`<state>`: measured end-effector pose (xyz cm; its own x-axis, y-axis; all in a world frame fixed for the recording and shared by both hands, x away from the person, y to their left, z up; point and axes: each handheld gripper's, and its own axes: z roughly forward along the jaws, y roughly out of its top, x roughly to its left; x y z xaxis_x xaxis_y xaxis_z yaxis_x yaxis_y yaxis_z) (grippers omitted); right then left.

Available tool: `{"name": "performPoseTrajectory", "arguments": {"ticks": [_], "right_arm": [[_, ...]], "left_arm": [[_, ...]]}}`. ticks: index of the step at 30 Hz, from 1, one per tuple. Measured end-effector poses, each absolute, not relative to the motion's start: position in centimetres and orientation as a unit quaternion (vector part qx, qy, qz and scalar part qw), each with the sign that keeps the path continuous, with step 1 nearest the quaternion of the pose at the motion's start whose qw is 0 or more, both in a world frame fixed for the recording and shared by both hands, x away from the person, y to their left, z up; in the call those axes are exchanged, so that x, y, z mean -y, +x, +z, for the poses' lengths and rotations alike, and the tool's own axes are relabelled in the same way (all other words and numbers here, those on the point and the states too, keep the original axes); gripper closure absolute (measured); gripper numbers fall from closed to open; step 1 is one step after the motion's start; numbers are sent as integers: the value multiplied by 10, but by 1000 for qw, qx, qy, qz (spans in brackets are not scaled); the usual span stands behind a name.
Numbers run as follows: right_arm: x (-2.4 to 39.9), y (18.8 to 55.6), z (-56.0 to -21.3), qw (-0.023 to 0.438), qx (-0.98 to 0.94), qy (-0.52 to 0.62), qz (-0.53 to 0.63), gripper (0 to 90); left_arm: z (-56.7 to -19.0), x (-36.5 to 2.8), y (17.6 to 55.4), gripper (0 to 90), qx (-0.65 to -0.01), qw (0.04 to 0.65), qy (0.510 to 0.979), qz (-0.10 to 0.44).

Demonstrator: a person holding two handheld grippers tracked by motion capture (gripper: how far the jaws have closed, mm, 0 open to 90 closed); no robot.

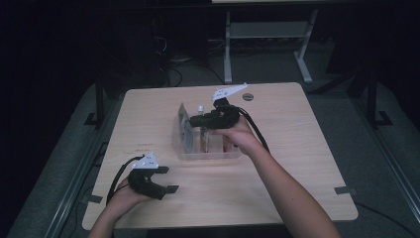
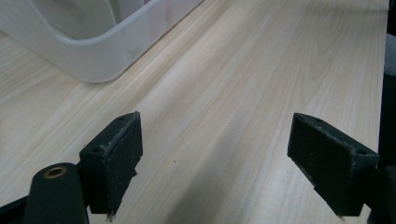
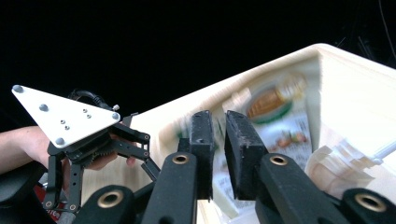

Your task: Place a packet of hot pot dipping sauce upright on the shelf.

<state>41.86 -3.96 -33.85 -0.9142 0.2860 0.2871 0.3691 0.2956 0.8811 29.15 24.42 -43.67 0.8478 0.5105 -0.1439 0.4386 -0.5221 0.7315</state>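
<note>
Packing clear plastic bin (image 1: 208,154) at table (image 1: 297,163) centre looks part done: printed food packet (image 3: 280,121) stands inside against bin's left wall, small bottle (image 1: 201,108) upright beside it; more items possibly left. Right gripper (image 3: 219,135) over bin, fingers narrow, slim gap, nothing clamped, apparently just letting go. Left gripper (image 2: 217,163) idle near table front, fingers wide, empty

Clear bin (image 1: 208,154) at the middle of the table (image 1: 297,168), packets and a small bottle (image 1: 201,110) standing inside, right gripper (image 1: 195,120) over the bin, left gripper (image 1: 168,179) near the table's front left corner.
</note>
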Motion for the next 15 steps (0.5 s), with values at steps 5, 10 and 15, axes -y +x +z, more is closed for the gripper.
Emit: {"name": "performPoseTrajectory", "arguments": {"ticks": [5, 10, 15], "right_arm": [[44, 414, -332, 28, 809, -198, -553, 747], [50, 406, -323, 8, 818, -195, -542, 658], [55, 397, -318, -11, 826, -199, -528, 551]], "left_arm": [[-437, -244, 292, 177, -272, 407, 871, 46], [-436, -244, 292, 177, -274, 405, 871, 46], [-435, -245, 293, 176, -273, 407, 871, 47]]}}
